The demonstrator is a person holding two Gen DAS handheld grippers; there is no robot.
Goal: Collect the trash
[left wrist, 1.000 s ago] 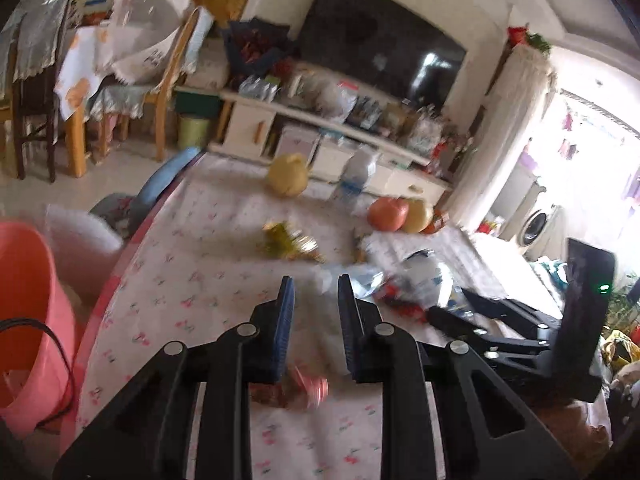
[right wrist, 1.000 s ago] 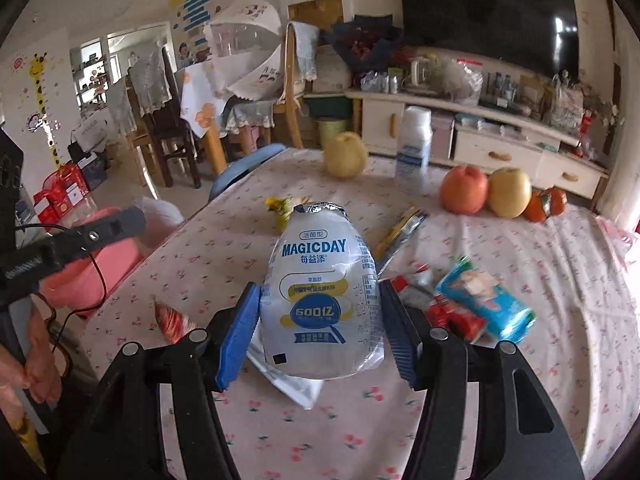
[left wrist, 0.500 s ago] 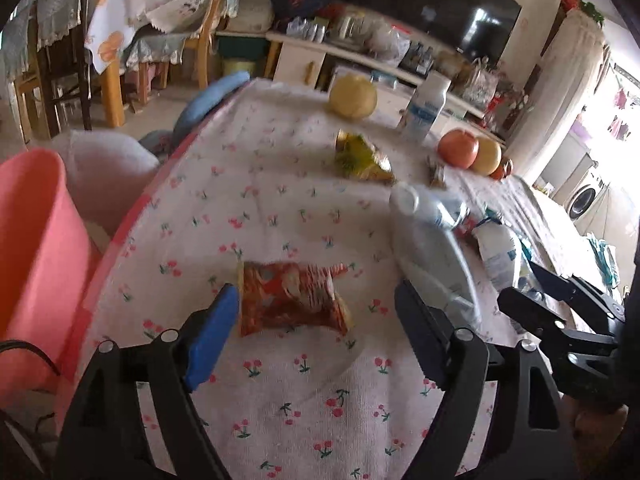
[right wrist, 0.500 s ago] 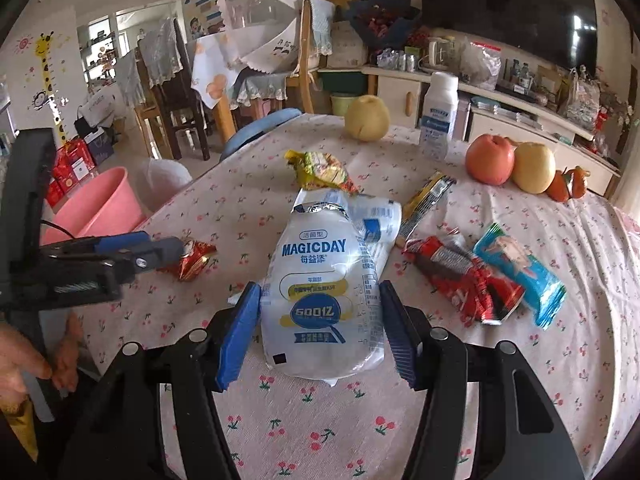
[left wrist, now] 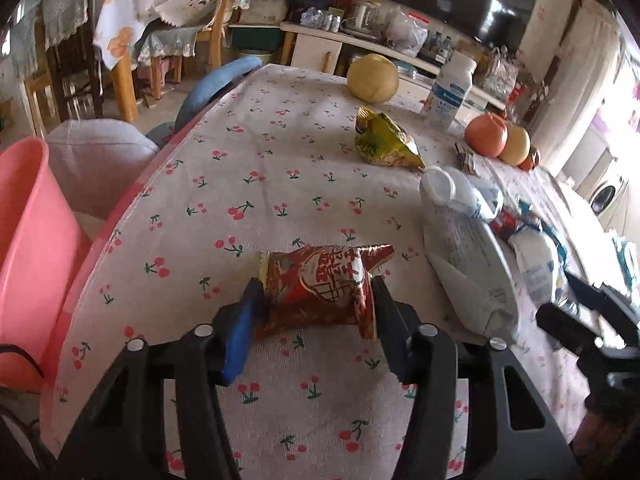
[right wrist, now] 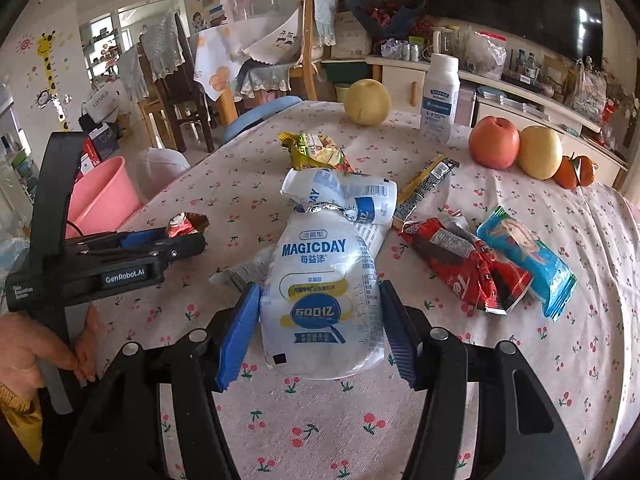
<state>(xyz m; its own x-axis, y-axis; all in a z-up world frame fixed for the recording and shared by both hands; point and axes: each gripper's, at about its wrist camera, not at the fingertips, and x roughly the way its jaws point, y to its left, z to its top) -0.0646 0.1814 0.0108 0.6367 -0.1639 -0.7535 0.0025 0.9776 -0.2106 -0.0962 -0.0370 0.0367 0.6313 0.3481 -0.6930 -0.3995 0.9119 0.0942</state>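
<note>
Table (left wrist: 280,168) is covered by a cherry-print cloth. White MAGICDAY pouch (right wrist: 324,292) is clamped by the right gripper (right wrist: 320,328) fingers at 6 o'clock. Red snack wrapper (left wrist: 320,288) on the table – left gripper (left wrist: 316,312) fingers have just been closing, now pinching it.

Snack packet (left wrist: 320,284) near the table's (left wrist: 256,168) left edge; pouch (right wrist: 328,292) right of it; bucket (left wrist: 24,248) beside table.

Left of the white MAGICDAY pouch (right wrist: 324,280), bare tablecloth (left wrist: 248,184) runs open to the table edge, where the pink bucket (left wrist: 24,240) stands below. Right of the pouch, a red wrapper (right wrist: 464,264) and blue wrapper (right wrist: 528,256) crowd the cloth; behind it lie a yellow-green packet (right wrist: 316,152) and fruit (right wrist: 494,142).
</note>
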